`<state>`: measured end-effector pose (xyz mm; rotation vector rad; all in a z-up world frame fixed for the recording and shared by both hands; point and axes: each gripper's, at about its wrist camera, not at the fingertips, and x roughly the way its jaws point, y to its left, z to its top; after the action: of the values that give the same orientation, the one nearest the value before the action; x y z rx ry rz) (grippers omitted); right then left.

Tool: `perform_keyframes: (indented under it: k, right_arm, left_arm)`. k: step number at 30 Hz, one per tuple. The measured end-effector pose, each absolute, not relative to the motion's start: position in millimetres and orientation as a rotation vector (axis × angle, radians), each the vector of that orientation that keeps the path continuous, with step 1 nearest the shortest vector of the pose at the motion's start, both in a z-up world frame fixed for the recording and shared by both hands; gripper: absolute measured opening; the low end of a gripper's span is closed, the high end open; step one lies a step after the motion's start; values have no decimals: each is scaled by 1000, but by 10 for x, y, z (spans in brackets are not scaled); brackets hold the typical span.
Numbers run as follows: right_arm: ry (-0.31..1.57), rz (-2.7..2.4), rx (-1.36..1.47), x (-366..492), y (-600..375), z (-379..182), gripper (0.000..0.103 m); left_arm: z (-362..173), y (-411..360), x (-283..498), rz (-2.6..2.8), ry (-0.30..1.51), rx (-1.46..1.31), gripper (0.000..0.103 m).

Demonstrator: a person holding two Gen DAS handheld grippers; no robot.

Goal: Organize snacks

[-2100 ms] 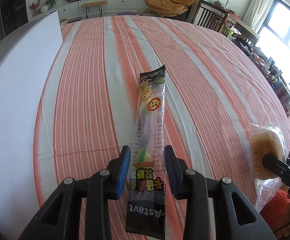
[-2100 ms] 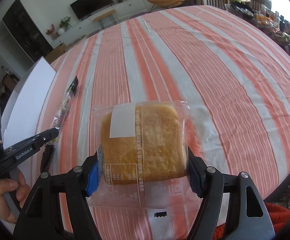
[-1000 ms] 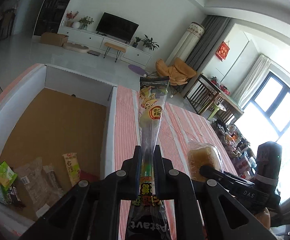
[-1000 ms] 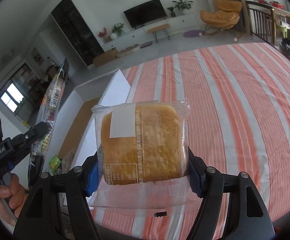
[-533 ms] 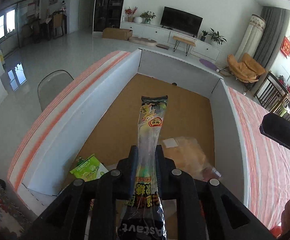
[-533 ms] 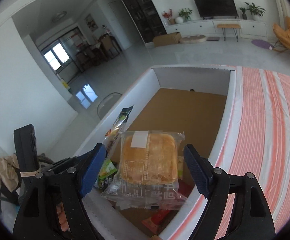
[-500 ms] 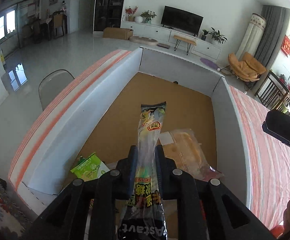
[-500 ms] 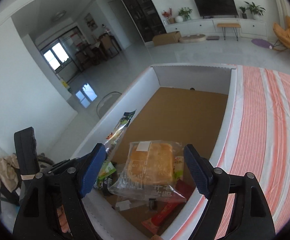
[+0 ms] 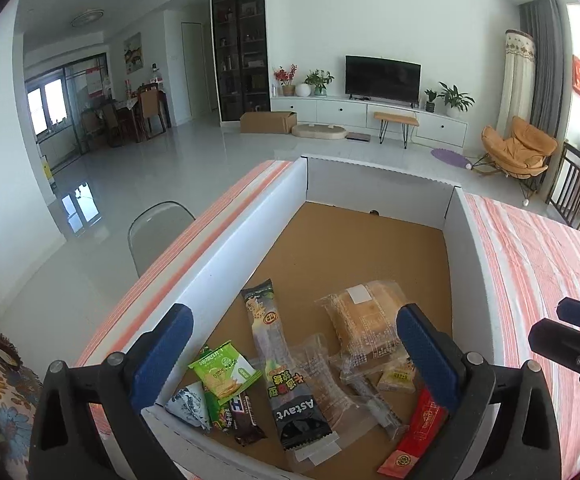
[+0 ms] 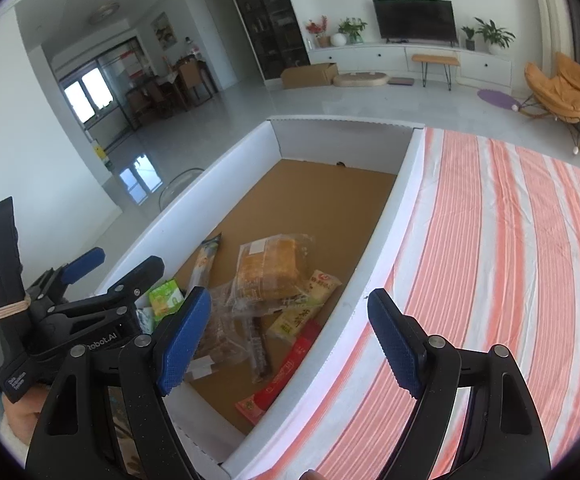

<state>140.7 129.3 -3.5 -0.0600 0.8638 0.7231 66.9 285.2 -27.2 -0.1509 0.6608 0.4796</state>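
Your left tool (image 9: pixel 290 354) sits low in the left wrist frame with its blue pads spread wide and nothing between them, hanging over the near end of the white box (image 9: pixel 249 240). Your right tool (image 10: pixel 290 336) fills the bottom of the right wrist frame, likewise spread wide and carrying nothing, placed over the box's right wall where it meets the striped cloth (image 10: pixel 510 260) on the worktop. Contents of the box, all on its brown floor at the near end: one long dark snack stick (image 9: pixel 279 360) lying lengthwise in the lower centre of the left wrist frame; one wrapped cake (image 9: pixel 364 324) in clear film just to its right, resting partly on other packets; one green packet (image 9: pixel 223 370) to the left of the stick; one blue-and-white patterned packet (image 9: pixel 187 404) in the near left corner; one dark chocolate bar (image 9: pixel 243 420) beside it; one red packet (image 9: pixel 418 436) at the lower right against the right wall; one small yellow packet (image 9: pixel 398 376) below the cake. The far half of the box floor shows only brown board. In the right wrist frame the cake (image 10: pixel 267 270) appears centre left, with your left tool (image 10: pixel 89 276) at the left edge. In the left wrist frame part of your right tool (image 9: pixel 570 336) shows at the right edge. A television (image 9: pixel 382 74) stands in the upper centre background.
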Motion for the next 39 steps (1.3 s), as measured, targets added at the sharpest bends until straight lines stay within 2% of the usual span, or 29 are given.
perform_keyframes:
  k: [6, 24, 39]
  right_arm:
    - [864, 688, -103, 1308, 1298, -66, 84]
    - [841, 679, -182, 1116, 1493, 1, 83]
    - [846, 679, -235, 1025, 1613, -25, 84]
  left_arm:
    - [-252, 2911, 525, 475, 639, -264, 103]
    - [-166, 2718, 430, 575, 673, -64, 103]
    - [-169, 2733, 413, 579, 707, -39, 103]
